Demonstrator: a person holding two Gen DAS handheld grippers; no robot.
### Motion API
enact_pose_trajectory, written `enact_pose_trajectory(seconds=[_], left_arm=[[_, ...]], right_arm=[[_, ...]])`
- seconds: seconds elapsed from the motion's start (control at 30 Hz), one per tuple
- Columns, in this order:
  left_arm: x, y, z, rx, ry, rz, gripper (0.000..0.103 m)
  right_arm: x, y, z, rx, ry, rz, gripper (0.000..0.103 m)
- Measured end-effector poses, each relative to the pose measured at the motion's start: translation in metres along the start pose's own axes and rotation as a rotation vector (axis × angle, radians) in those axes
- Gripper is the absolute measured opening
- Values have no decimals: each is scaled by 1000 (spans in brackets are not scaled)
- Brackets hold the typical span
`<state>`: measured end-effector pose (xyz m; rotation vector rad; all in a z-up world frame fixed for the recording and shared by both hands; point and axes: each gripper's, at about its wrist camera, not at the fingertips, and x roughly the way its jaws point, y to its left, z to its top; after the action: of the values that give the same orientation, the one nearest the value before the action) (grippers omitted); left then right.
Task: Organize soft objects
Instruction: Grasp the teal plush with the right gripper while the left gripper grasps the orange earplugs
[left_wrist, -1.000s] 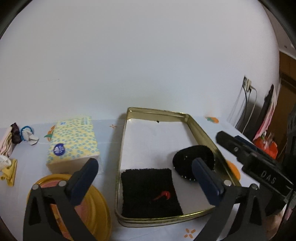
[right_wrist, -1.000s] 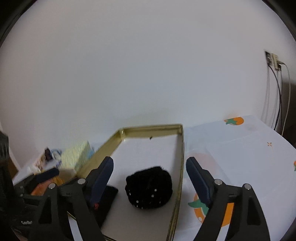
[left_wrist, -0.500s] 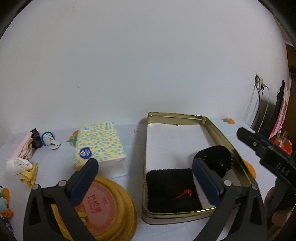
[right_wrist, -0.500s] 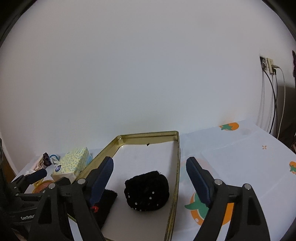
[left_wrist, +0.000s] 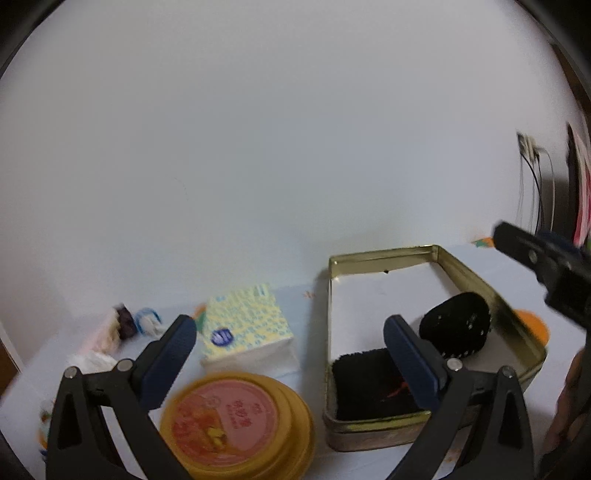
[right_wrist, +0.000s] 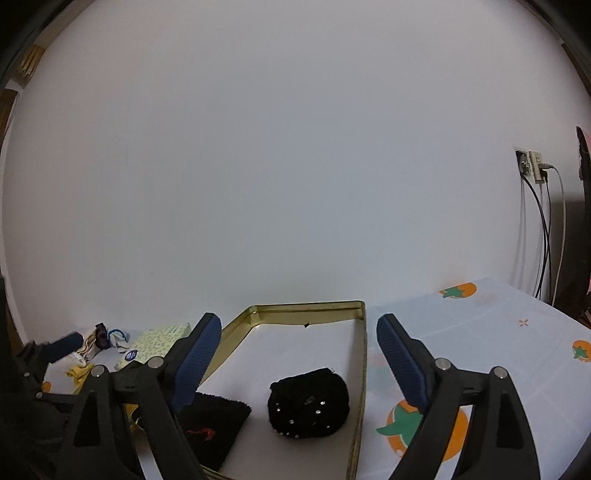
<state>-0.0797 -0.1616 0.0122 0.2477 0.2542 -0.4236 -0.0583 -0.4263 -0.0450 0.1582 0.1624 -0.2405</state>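
Little can be read here. The round yellow lid (left_wrist: 236, 424) near the left of the counter carries a few characters on its pink label, too blurred to make out. The tissue pack (left_wrist: 247, 325) has a round blue badge, perhaps with print, illegible. The black cloth (right_wrist: 210, 421) bears a small red mark.

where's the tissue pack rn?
In the left wrist view the tissue pack sits on the table left of the gold tin, behind the round yellow lid; the small cloth pile lies further left.
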Motion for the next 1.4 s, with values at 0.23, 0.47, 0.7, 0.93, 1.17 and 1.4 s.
enact_pose_trajectory(seconds=[0.23,0.47,0.7,0.93,1.17,1.4], left_arm=[[-17,10,-6,49,-25,-26,103],[-24,37,-14,34,-10,-12,103],[-25,77,-26,-6,33,13,103],[-15,131,-40,-89,114,120,103],[-12,196,-54,-188,186,179,103],[-6,279,-71,-293,230,346,103]], right_arm=[[-3,9,-3,4,13,28,88],[-6,27,-10,-12,39,35,88],[-12,59,-16,-36,40,73,88],[-11,106,-25,-66,63,169,88],[-9,157,-35,-118,98,270,88],[1,208,-46,-148,171,397,88]])
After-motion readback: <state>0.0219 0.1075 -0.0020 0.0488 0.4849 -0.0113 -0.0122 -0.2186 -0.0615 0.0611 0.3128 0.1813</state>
